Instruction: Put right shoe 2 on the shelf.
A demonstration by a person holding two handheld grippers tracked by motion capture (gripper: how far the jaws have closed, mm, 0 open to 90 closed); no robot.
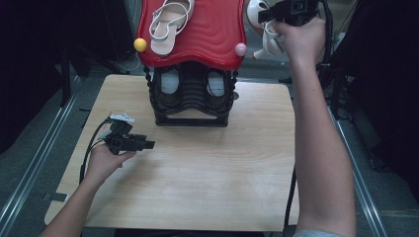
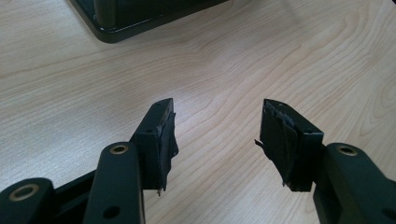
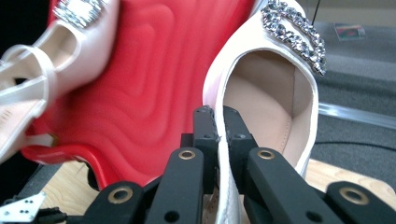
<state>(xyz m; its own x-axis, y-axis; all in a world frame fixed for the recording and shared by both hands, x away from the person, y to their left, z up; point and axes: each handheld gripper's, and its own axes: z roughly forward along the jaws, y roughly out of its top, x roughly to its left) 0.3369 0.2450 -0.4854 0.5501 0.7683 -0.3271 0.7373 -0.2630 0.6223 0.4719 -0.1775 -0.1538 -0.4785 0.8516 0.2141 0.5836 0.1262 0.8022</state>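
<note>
1. At the far right of the high view, the right hand-held gripper is raised level with the red top of a shoe rack, its jaws clamped tight on the side wall of a cream sandal.
2. From the right gripper view, the two black jaws of that hand-held gripper pinch the thin edge of the sandal between them, one pad inside the shoe and one outside.
3. A band of clear rhinestones crosses the toe of the held sandal, which points up and away from the camera.
4. The held sandal hangs in the air just beside the right edge of the red shelf, off the worktop; whether it touches the shelf cannot be told.
5. A second cream sandal lies on the left part of the red shelf, straps toward the near edge.
6. The red shelf tops a black shoe rack, which stands at the far middle of the pale wooden worktop. A yellow ball and a pink ball mark the shelf's near corners.
7. The left hand-held gripper lies low over the worktop's left side, pointing right.
8. In the left gripper view, its jaws stand wide apart with nothing between them, bare worktop beneath the hand-held gripper.
</note>
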